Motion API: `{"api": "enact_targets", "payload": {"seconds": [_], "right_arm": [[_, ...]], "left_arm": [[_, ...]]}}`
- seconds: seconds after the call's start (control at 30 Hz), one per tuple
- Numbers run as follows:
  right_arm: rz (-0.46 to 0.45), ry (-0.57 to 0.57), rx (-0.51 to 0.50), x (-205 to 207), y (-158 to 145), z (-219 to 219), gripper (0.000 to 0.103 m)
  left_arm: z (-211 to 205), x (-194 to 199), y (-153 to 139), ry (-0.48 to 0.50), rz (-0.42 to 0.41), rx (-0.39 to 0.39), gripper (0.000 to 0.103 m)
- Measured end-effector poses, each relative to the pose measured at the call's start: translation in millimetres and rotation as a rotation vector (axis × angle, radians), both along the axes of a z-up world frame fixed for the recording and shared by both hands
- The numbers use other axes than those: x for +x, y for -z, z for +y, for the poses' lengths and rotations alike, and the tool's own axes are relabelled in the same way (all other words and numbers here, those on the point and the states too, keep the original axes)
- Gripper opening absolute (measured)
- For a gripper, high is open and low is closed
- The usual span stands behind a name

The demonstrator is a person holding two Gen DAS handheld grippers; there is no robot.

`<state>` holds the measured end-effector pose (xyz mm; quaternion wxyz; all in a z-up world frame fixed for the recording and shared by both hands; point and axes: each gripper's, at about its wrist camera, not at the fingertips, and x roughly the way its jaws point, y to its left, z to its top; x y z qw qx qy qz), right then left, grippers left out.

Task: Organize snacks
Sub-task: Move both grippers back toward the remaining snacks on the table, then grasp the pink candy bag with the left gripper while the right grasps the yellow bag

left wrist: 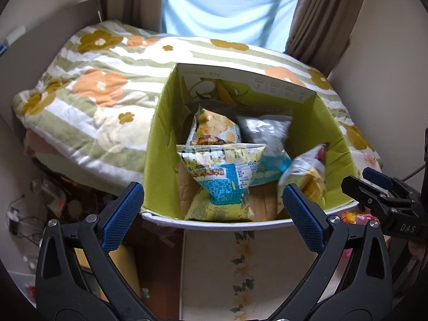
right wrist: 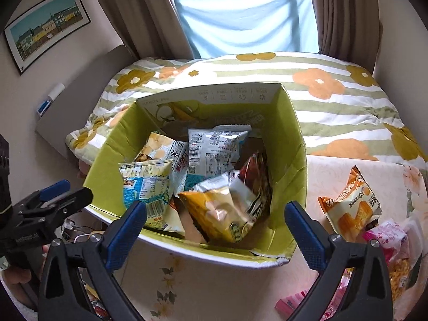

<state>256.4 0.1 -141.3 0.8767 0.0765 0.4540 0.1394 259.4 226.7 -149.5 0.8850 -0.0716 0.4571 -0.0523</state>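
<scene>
both poised at the box's near rim: left gripper (left wrist: pixel 212 208) and right gripper (right wrist: pixel 215 223) spread wide, gripping nothing. green box (right wrist: pixel 291 144) crammed with crinkled snack packets (right wrist: pixel 214 147); orange packet (right wrist: pixel 350 206) outside at 3 o'clock.

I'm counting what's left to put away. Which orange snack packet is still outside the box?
The orange-and-white packet lying flat on the table right of the green box; the other orange packet is already inside.

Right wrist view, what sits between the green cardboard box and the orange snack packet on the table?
Nothing: in the right wrist view only bare cream floral tablecloth separates the green cardboard box from the orange snack packet.
</scene>
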Motion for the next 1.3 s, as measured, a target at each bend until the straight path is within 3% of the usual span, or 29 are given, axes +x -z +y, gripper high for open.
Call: {"api": "enact_targets", "payload": {"seconds": [0.37, 0.83, 1.13, 1.3], "right_arm": [[0.008, 0.078, -0.043, -24.9, -6.6, -23.3, 0.102], [-0.024, 0.117, -0.074, -65.5, -35.5, -141.5, 0.102], [0.044, 0.09, -0.015, -92.8, -17.7, -219.8, 0.102], [0.103, 0.093, 0.006, -101.5, 6.8, -242.5, 0.102]], "left_arm": [[-35.7, -10.7, -4.7, 0.086, 0.001, -0.027, 0.102], [-150.5, -61.8, -17.2, 0.125, -0.033, -0.049, 0.102], [-252.5, -77.4, 23.3, 0.296, 0.08, -0.053, 0.102], [-280.0, -71.9, 44.3, 0.367, 0.149, -0.076, 0.102]]}}
